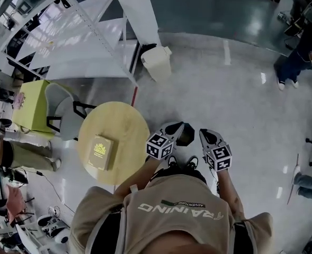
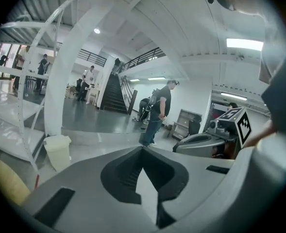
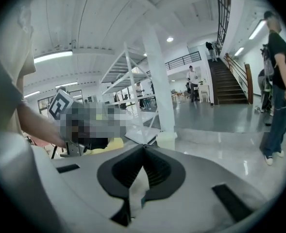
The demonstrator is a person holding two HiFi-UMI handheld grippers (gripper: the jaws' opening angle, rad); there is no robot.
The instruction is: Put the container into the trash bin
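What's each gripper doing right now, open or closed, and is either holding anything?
Left gripper: closed, holding nothing.
Right gripper: closed, holding nothing.

Khaki printed shirt (image 1: 171, 221), grey tools (image 1: 180, 127), checkered marker cubes (image 1: 160, 146)

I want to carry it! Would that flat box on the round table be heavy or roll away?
The box looks flat with straight edges, so it probably won't roll. It seems thin, maybe cardboard, so likely light, and squeezing might dent it. Pushed, it would likely slide on the table.
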